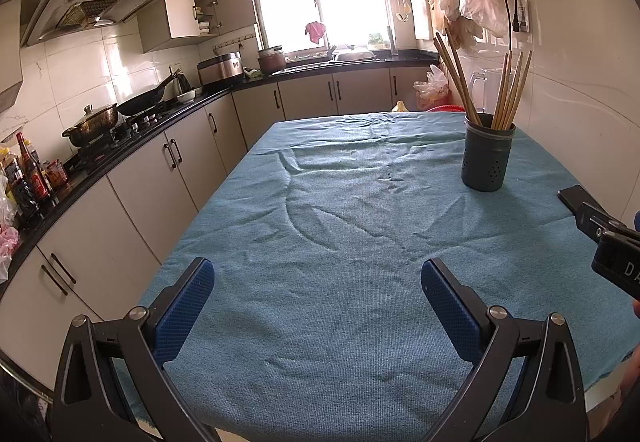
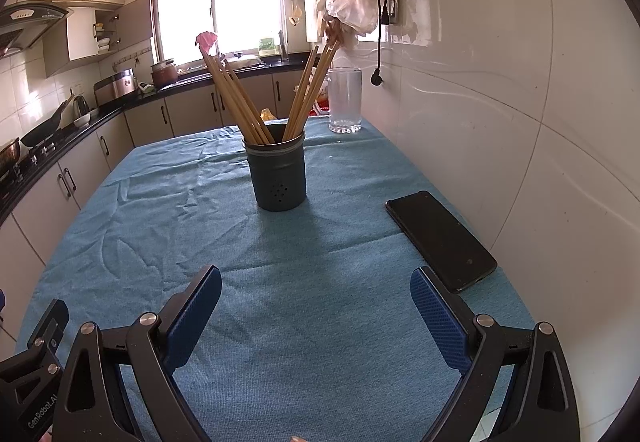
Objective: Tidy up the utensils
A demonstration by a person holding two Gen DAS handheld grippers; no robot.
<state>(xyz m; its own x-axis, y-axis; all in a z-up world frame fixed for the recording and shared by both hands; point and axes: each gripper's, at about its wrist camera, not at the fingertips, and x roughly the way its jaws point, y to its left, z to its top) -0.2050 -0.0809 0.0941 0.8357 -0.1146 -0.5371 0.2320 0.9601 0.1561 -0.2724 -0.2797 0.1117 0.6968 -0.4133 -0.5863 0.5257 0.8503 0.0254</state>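
- A table covered by a wrinkled blue cloth (image 1: 320,226) is seen in both views, set against a white tiled wall (image 2: 520,89) on its right side.
- A kitchen counter (image 1: 132,129) with pale cabinets below is seen along the left, carrying a wok, a lidded pot and bottles.
- The left gripper (image 1: 317,282) is held low over the near part of the cloth; its blue-padded fingers (image 1: 188,306) are spread wide apart and nothing is held between them.
- The right gripper (image 2: 316,290) is likewise held above the near cloth, its jaws spread apart and empty; part of it is seen at the right edge of the left wrist view.
- A dark perforated utensil holder (image 2: 278,173) stands upright on the cloth toward the far right of the table, well apart from both grippers.
- Wooden chopsticks (image 2: 236,97) are seen standing inside the holder, leaning outward in two bunches, one to each side.
- A black phone (image 2: 440,238) lies flat on the cloth near the wall, just beside the right gripper's right finger.
- A clear glass (image 2: 345,99) stands upright behind the holder, close to the wall.
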